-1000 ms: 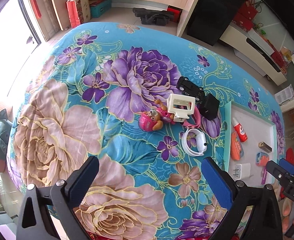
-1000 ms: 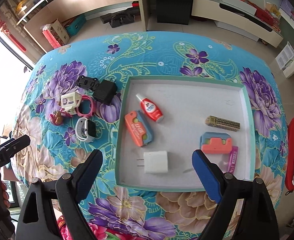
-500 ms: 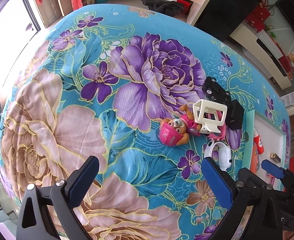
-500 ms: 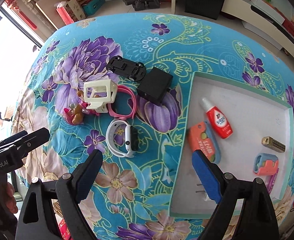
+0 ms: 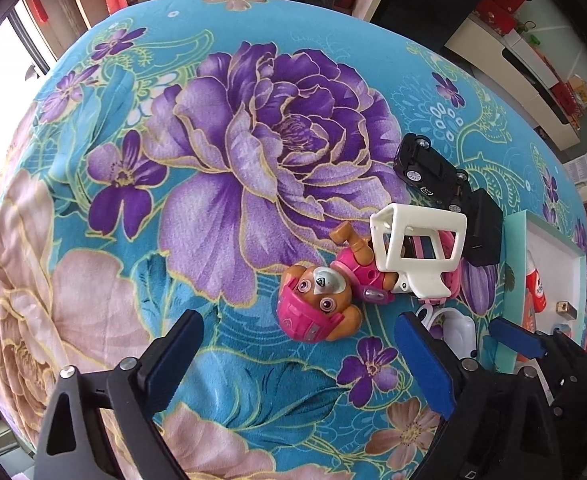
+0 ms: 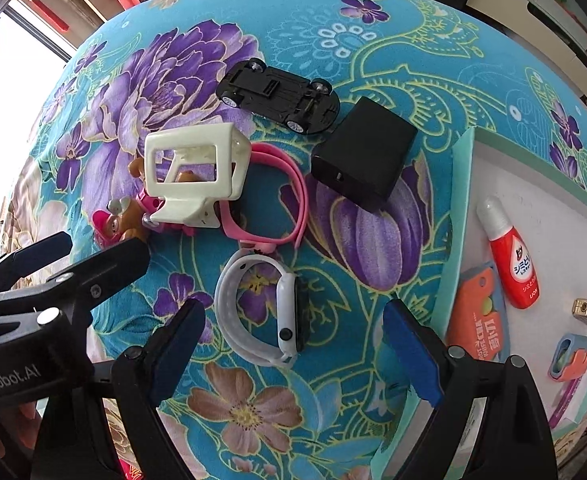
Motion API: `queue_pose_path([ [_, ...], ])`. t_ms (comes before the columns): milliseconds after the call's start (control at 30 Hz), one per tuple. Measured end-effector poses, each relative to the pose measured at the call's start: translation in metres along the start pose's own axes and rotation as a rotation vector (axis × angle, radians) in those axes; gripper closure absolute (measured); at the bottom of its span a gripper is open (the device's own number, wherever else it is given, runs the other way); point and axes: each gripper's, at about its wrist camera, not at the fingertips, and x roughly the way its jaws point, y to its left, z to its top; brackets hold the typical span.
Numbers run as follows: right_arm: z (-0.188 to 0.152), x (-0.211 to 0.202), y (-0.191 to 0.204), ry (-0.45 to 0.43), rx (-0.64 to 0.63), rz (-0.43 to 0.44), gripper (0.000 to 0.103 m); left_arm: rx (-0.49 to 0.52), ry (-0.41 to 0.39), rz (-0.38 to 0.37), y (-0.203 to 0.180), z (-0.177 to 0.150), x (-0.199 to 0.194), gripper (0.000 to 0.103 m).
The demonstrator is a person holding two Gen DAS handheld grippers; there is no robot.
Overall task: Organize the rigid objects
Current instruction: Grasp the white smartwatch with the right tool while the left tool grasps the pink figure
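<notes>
A pink pup toy figure [image 5: 317, 308] lies on the floral cloth just ahead of my open left gripper [image 5: 301, 360]. Beside it are a cream plastic frame [image 5: 417, 248], a pink watch band [image 6: 277, 200], a black toy car [image 6: 277, 96] and a black charger block [image 6: 361, 160]. A white smartwatch [image 6: 269, 316] lies between the fingers of my open right gripper [image 6: 293, 356]. The teal-rimmed tray [image 6: 453, 216] at right holds a red bottle [image 6: 513, 264], an orange case [image 6: 477, 320] and other small items.
My left gripper shows in the right wrist view [image 6: 53, 264], close to the left of the watch. The right gripper shows in the left wrist view [image 5: 533, 344]. The cloth's far edge drops to the floor, with shelves and boxes beyond.
Both grippers have moved forward and down toward the pile of objects. The right gripper has swung left from over the tray to over the white watch. Both stay open.
</notes>
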Motion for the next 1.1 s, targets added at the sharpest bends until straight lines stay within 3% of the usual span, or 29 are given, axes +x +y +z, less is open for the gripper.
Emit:
queue_pose_path([
  [233, 0.007, 0.009, 0.002, 0.011, -0.007, 0.000, 0.012, 0.022, 0.011, -0.005, -0.009, 0.007, 0.011, 0.015],
  [400, 0.015, 0.017, 0.007, 0.015, -0.001, -0.004, 0.014, 0.033, 0.017, -0.023, -0.013, 0.006, 0.016, 0.029],
  [567, 0.010, 0.016, 0.008, 0.009, -0.005, 0.012, 0.032, 0.064, 0.020, -0.019, -0.022, 0.001, 0.014, 0.056],
  [700, 0.006, 0.012, 0.015, 0.015, -0.010, 0.033, 0.052, 0.058, 0.019, -0.025, -0.023, -0.002, 0.012, 0.056],
  [1100, -0.020, -0.015, 0.007, 0.008, 0.003, 0.036, 0.052, 0.032, 0.010, -0.008, -0.016, -0.027, -0.021, 0.056],
])
